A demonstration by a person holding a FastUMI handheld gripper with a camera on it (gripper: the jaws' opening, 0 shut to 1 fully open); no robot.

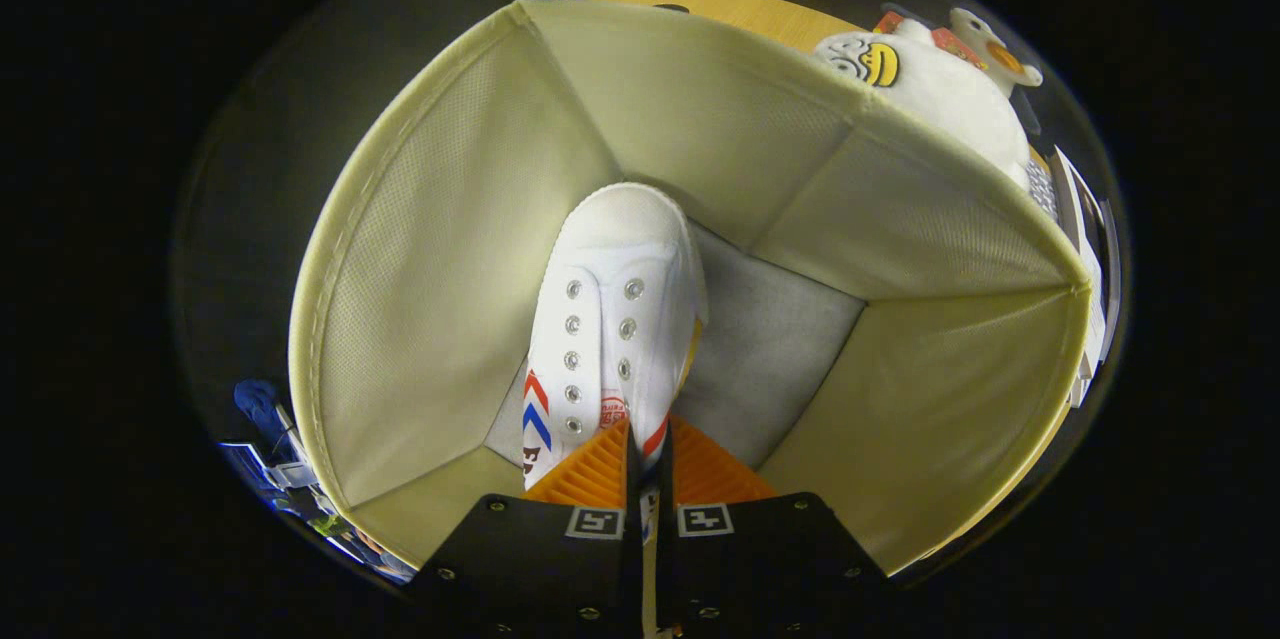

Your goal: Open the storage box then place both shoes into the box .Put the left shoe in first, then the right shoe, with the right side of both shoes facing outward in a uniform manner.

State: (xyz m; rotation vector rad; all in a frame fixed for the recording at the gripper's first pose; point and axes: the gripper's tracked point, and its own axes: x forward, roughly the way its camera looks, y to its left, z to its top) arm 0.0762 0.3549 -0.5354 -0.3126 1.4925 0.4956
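The gripper (648, 454) looks down into the open storage box (430, 249), a pale yellow fabric bin with mesh-textured walls and a grey floor, which takes up the centre of the frame. A white canvas shoe (610, 319) hangs inside the box, toe pointing away from the camera toward the far wall, its metal eyelets facing up and red and blue chevron stripes along its side at the lower left. The jaws are pressed nearly together, pinching a thin edge of the shoe at its heel end, low in the centre of the frame. Whether the toe touches the box floor cannot be told. Beyond the far rim of the box, at the upper centre, a strip of wooden counter (720, 4) shows. At the upper right, just outside the box, sits a white plush toy (950, 89) with a yellow beak. Small blue items (265, 409) lie outside the box at the lower left, too blurred to identify.
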